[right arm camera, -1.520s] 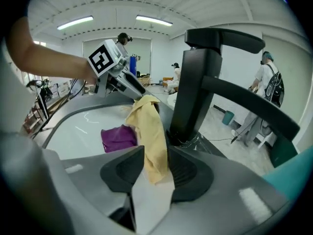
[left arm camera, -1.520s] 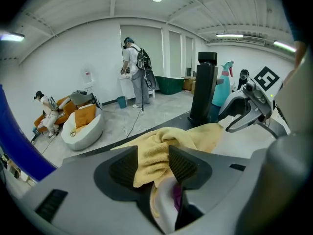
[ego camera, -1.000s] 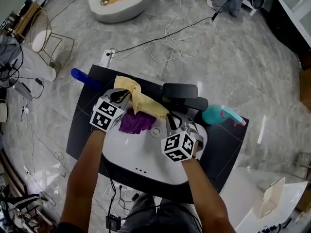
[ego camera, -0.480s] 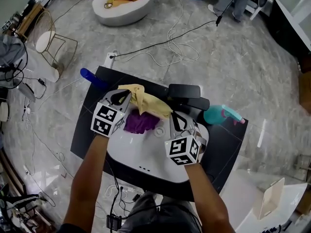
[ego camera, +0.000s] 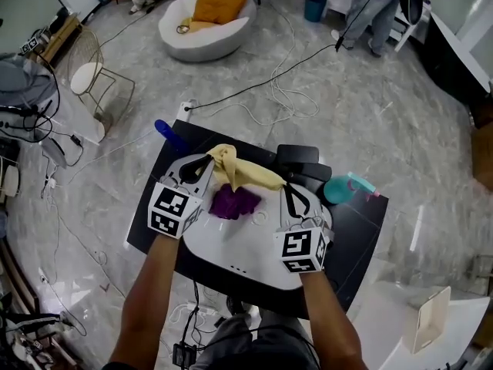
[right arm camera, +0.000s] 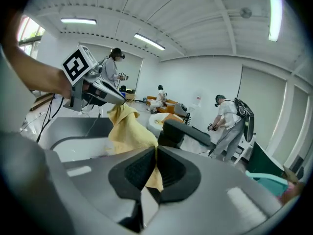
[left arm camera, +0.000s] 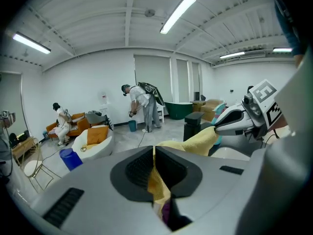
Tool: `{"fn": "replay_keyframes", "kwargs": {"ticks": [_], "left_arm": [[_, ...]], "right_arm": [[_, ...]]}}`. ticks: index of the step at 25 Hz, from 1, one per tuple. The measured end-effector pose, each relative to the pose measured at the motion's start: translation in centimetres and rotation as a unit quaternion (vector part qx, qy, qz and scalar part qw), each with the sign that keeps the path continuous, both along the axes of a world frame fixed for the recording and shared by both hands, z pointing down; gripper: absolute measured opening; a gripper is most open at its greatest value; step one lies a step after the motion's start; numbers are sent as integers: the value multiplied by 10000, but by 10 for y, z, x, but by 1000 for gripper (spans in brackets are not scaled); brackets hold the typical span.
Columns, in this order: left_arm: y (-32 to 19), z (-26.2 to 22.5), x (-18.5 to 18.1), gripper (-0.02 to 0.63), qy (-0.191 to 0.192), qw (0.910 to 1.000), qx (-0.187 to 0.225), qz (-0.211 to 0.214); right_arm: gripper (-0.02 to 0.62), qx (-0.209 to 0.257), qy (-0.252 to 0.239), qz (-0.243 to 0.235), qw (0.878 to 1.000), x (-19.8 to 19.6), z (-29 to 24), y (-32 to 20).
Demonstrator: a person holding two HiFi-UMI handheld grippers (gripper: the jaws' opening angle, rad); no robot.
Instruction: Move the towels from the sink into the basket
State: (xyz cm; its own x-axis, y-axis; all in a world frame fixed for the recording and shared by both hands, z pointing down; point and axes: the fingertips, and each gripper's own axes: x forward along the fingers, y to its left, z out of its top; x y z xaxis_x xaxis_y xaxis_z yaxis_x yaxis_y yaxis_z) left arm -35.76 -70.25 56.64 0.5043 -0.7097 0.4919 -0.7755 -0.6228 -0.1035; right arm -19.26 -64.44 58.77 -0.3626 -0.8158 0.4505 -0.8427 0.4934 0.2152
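A yellow towel (ego camera: 248,173) hangs stretched between my two grippers above the white sink (ego camera: 231,247). My left gripper (ego camera: 211,159) is shut on its far left end, bunched at the pads (left arm camera: 154,166). My right gripper (ego camera: 287,189) is shut on the right end (right arm camera: 156,164). Both sets of jaws have just been closing with the yellow towel (right arm camera: 128,131) pinched between them. A purple towel (ego camera: 235,203) lies crumpled in the sink bowl under the yellow one. In the left gripper view the yellow towel (left arm camera: 196,140) runs across to the right gripper (left arm camera: 235,121).
The sink sits on a black table (ego camera: 356,245). A black blocky fixture (ego camera: 302,160) stands behind the bowl, a teal spray bottle (ego camera: 343,188) to its right, a blue object (ego camera: 169,134) at the table's far left corner. Cables trail over the marble floor; people stand far off.
Both grippers have risen together, lifting the yellow towel up off the purple towel and out of the sink bowl. The purple towel stayed in the sink.
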Motion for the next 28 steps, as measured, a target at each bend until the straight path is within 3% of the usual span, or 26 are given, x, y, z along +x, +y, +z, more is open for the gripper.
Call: {"fn": "replay_keyframes", "kwargs": {"ticks": [14,28], "left_arm": [[79,-141,-8,20,571,9957,723,-21],[198,-243,-29,20,1004,9866,1282,87]], "right_arm": [[25,887,-343,261,9951,-2,-145,48],[25,1532,-459,364,9865,-14,-254,158]]}}
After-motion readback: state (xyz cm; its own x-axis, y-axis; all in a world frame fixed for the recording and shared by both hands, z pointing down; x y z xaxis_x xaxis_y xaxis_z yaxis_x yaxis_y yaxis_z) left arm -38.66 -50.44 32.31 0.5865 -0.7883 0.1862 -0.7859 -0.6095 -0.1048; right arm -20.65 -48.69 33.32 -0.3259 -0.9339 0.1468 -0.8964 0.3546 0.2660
